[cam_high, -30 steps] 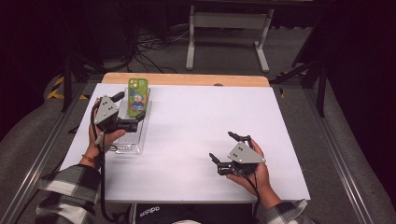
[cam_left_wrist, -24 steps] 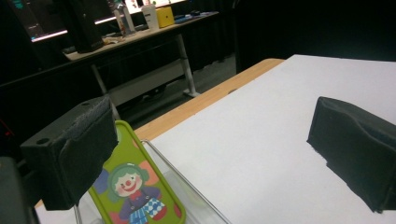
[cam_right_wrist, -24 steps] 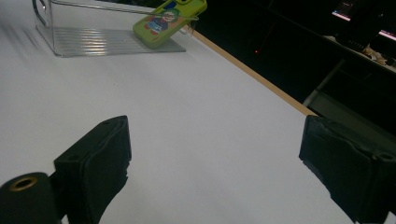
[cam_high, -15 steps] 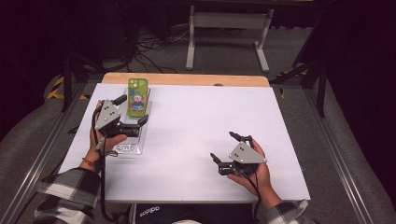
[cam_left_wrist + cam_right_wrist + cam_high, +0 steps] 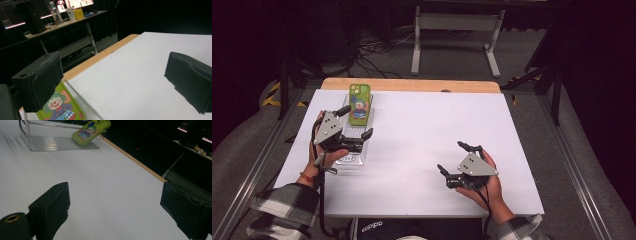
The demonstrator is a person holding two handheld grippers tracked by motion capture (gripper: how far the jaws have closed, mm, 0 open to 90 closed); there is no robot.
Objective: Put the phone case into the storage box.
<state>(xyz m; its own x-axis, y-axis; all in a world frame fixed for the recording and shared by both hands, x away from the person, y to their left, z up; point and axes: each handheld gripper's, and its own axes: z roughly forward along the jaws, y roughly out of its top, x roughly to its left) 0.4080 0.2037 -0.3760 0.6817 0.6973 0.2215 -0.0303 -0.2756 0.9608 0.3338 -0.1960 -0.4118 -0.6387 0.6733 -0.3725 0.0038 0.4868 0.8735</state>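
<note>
Left gripper (image 5: pixel 354 122): jaws spread, empty | phone (image 5: pixel 360 104) just beyond you in clear tray (image 5: pixel 348 159), long axis pointing away | right gripper (image 5: pixel 458 161): open, well apart.

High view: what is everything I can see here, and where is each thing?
Phone case: one, green with a clown picture, propped on the tray's far end.
Clear tray: one, transparent, table's left side.
Table: one, white top, wooden far edge.
Metal stand: one, grey, on the floor beyond the table.
Left gripper: one, black, jaws open, over the tray.
Right gripper: one, black, jaws open, near right.
Sleeves: two, plaid, bottom edge.
</note>
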